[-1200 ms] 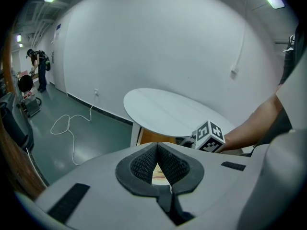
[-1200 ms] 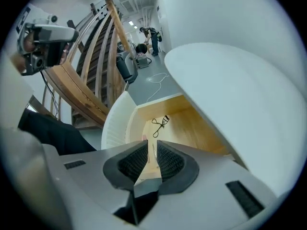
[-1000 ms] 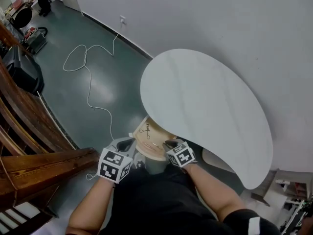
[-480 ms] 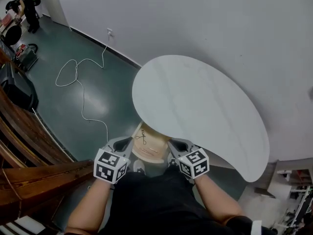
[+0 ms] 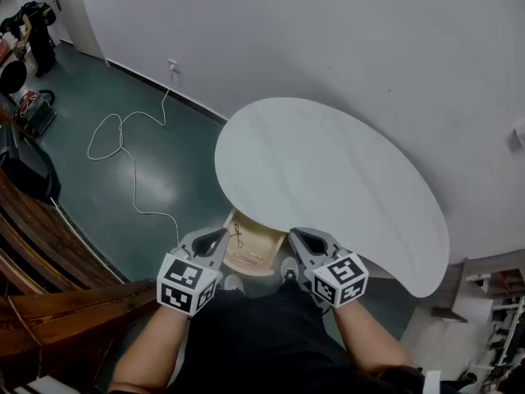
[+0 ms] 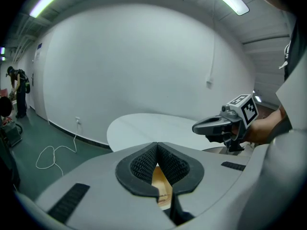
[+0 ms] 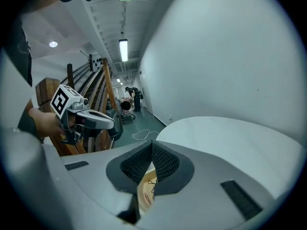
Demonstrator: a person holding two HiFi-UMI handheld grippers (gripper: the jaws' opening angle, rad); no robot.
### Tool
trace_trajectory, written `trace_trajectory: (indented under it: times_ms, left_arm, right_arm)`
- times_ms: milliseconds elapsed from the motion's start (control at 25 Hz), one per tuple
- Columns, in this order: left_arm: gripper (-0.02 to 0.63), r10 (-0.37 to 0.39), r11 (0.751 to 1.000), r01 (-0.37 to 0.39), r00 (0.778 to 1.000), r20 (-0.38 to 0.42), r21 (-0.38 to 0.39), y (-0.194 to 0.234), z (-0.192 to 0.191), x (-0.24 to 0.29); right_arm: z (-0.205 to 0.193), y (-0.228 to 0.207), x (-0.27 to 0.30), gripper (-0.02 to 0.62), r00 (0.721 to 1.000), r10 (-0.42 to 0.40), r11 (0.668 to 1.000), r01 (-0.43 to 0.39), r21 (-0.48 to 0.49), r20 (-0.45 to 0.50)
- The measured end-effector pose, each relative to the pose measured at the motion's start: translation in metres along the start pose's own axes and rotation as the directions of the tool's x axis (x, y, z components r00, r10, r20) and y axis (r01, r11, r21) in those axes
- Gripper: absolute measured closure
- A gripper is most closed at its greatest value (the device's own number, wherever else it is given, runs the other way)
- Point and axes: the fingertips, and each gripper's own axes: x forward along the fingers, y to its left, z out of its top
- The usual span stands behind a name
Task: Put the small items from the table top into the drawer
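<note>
White and bare, the rounded table top (image 5: 328, 171) fills the head view's centre; at lower centre the open wooden drawer (image 5: 256, 251) holds the small items (image 5: 239, 236).

Left gripper view: the left gripper (image 5: 218, 236) has its jaws together, empty.

Right gripper view: the right gripper (image 5: 296, 235) is likewise closed on nothing.

Loading seems done; the next move is likely pushing the drawer in squarely.

This is a bare workshop or test hall, not a home. It has a dark green painted floor (image 5: 156, 171), plain white walls (image 5: 328, 39) and strip lights (image 7: 123, 49) along the ceiling. A loose white cable (image 5: 123, 150) trails from a wall socket (image 5: 172, 65). Wooden railings (image 5: 49, 245) and dark equipment (image 5: 25, 169) stand at the left, beside one white desk (image 5: 328, 179).
</note>
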Motion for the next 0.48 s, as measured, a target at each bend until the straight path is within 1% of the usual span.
trace_trajectory:
  times_ms: [120,480]
  left_arm:
    - [0.592,0.001,1.000,-0.001,1.000,-0.001,0.004,0.0008,0.0013,-0.0011]
    - [0.592,-0.001,1.000,0.001,1.000,0.003,-0.003,0.0002,-0.0014,-0.0035]
  right_arm:
    - [0.0018,-0.0022,-0.0038,0.588,1.000,-0.012,1.000,0.012,-0.006,0.011]
    - [-0.0056,-0.0024,-0.0022,0.588,1.000,-0.012,1.000,0.012,0.006,-0.005]
